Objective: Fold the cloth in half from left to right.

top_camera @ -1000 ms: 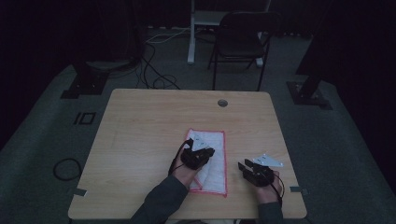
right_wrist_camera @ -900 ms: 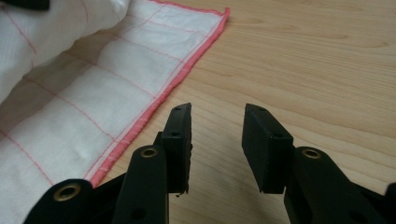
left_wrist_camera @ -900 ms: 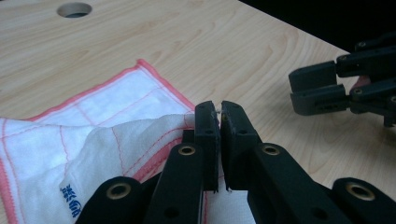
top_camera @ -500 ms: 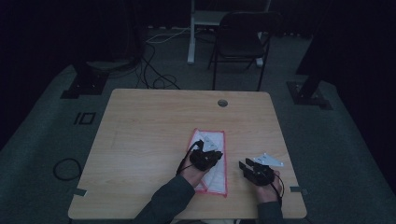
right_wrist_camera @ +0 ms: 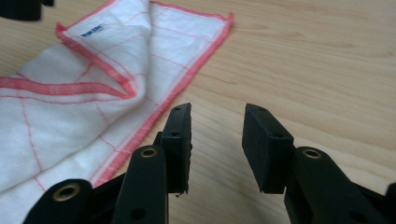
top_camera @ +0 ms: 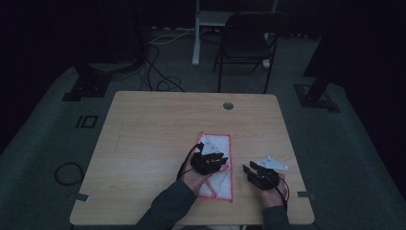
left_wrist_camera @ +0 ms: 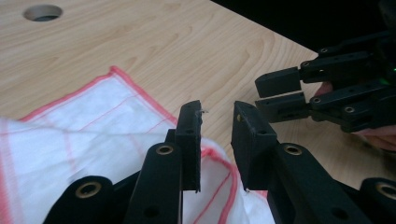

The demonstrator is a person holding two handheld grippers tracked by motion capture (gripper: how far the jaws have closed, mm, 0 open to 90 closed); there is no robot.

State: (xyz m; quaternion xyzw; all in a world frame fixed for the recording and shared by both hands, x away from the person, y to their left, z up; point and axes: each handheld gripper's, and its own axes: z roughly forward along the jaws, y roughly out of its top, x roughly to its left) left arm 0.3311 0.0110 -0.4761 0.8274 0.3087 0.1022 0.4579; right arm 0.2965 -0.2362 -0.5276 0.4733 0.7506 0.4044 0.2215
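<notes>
A white cloth with a red border (top_camera: 221, 143) lies on the wooden table (top_camera: 143, 134), right of centre. My left gripper (top_camera: 216, 160) hovers over the cloth's middle. In the left gripper view its jaws (left_wrist_camera: 217, 112) have just been opening and stand apart with nothing between them, while the cloth (left_wrist_camera: 93, 126) lies below and to the left with its red hem under the tips. My right gripper (top_camera: 250, 171) rests on bare wood just right of the cloth. It is open (right_wrist_camera: 217, 114) and empty, with the rumpled, folded cloth (right_wrist_camera: 93, 70) to its left.
A round cable hole (top_camera: 228, 105) sits near the table's far edge. A dark chair (top_camera: 249, 43) stands behind the table and cables (top_camera: 158, 72) trail on the floor. The table's right edge is close to my right hand.
My left gripper has shifted to the right across the cloth, and the cloth now looks narrower on its left side. The right gripper has stayed put.
</notes>
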